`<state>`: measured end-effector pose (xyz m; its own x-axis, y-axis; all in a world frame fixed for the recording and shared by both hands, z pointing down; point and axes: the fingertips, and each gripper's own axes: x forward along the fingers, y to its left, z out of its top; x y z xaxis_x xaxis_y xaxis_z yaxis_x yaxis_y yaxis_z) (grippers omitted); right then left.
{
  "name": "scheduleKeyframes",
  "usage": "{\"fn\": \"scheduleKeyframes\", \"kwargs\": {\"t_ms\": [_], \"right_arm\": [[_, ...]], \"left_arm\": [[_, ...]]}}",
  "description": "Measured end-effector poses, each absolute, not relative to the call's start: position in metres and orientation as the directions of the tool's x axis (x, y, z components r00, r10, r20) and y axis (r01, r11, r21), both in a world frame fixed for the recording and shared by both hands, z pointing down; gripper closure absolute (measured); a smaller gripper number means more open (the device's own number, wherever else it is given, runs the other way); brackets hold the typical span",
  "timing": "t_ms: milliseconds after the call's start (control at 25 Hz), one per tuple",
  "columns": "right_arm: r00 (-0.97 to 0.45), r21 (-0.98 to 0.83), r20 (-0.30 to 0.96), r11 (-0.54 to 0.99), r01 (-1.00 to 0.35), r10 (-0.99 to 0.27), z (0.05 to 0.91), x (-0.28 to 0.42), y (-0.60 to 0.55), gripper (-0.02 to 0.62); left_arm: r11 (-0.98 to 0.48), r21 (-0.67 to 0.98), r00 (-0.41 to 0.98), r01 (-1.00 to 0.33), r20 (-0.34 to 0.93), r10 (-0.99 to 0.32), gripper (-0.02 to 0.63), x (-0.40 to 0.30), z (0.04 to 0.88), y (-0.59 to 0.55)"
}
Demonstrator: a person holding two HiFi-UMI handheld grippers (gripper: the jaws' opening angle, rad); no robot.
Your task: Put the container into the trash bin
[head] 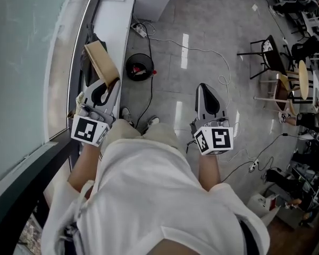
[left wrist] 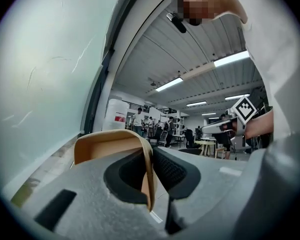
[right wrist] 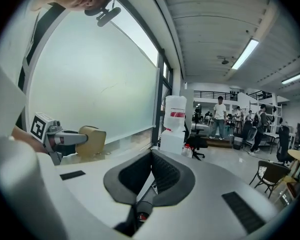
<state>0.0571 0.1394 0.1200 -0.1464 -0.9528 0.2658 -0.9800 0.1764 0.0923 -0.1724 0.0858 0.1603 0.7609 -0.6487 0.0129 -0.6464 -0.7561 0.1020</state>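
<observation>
The left gripper is clamping one wall of the container; its jaws are standing only slightly apart, with the thin tan card pinched between the pads, and the rest of the open box is sticking out ahead of the fingertips and off to the claw's left side; in the left gripper view the wall is running edge-on through the gap, and the hollow of the box is showing beyond the left jaw.

The right gripper is holding nothing; its jaws are meeting at the tips with no gap and nothing between them; it is pointing forward, well apart from the left claw and level with it across the person's body.

The trash bin is sitting on the floor ahead of the left claw and a little to its right, below it and near the container's far end as the head view shows it; it is lying between the two claws' lines of reach, closer to the left one; a cable is trailing from it back toward the person's feet.

Judging from this, the pick-up is done and the container is in hand and off every surface; what is remaining is closing the last stretch to the bin, bringing the box over its mouth and letting go; the container is not yet over the opening.
</observation>
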Motion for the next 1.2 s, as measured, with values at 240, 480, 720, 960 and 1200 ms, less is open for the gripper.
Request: {"fn": "scheduleKeyframes", "kwargs": {"t_ms": [240,480,720,960,1200], "right_arm": [[-0.169,0.067,0.285,0.196,-0.978,-0.944,0.142,0.077,0.105,0.594],[-0.259,0.035,0.346,0.288,-0.957,-0.902,0.187,0.098,0.061,0.594],[-0.355,-0.039,0.403,0.371,-0.928,-0.844,0.254,0.112,0.022,0.594],[-0.401,-0.111,0.456,0.397,-0.911,-0.794,0.325,0.120,0.001,0.594],[-0.441,-0.145,0.481,0.428,-0.892,-0.758,0.378,0.111,-0.010,0.594]], "left_arm": [[-0.780,0.119,0.789,-0.614,0.076,-0.610,0.563,-0.133,0.190,0.054],[-0.811,0.115,0.815,-0.574,0.184,-0.550,0.563,-0.084,0.246,0.023],[-0.800,0.140,0.797,-0.583,0.288,-0.530,0.563,-0.044,0.317,0.002],[-0.769,0.177,0.767,-0.615,0.363,-0.530,0.563,-0.019,0.387,-0.011],[-0.728,0.235,0.744,-0.645,0.413,-0.526,0.565,-0.011,0.452,-0.012]]}}
